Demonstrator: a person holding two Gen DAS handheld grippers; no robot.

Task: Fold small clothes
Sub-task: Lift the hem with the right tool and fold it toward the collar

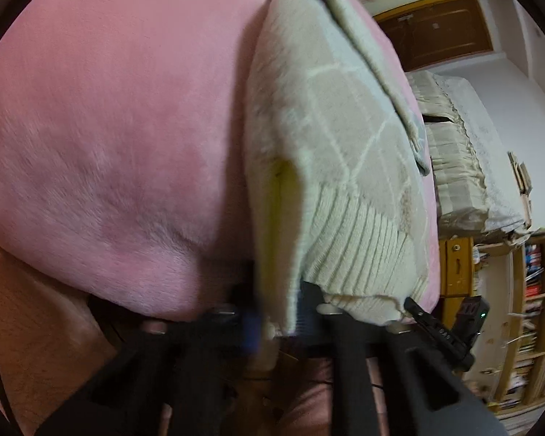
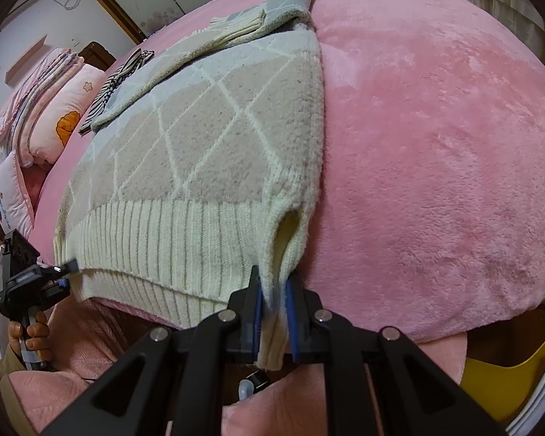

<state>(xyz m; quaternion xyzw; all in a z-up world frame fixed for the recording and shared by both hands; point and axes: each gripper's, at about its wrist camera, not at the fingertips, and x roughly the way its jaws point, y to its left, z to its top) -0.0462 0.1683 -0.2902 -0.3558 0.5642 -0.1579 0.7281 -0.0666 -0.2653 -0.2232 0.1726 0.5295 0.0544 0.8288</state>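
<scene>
The small sweater (image 2: 200,152) lies flat on the pink blanket (image 2: 436,127) on the bed, its ribbed hem (image 2: 156,239) at the near edge. The right gripper (image 2: 272,312) is clamped on one hem corner, and the left gripper (image 1: 276,316) is pinched on the other. To fold well, I think both should lift together, keep the hem straight, and lay it evenly toward the collar.

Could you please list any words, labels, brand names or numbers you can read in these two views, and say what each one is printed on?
None can be read.
White pillow: blue print along its edge, too small and warped to read.
Books on the shelf: spines show colour only, lettering blurred.
Black device: a green light, no legible marking.
Sweater: diamond pattern, no text.
</scene>
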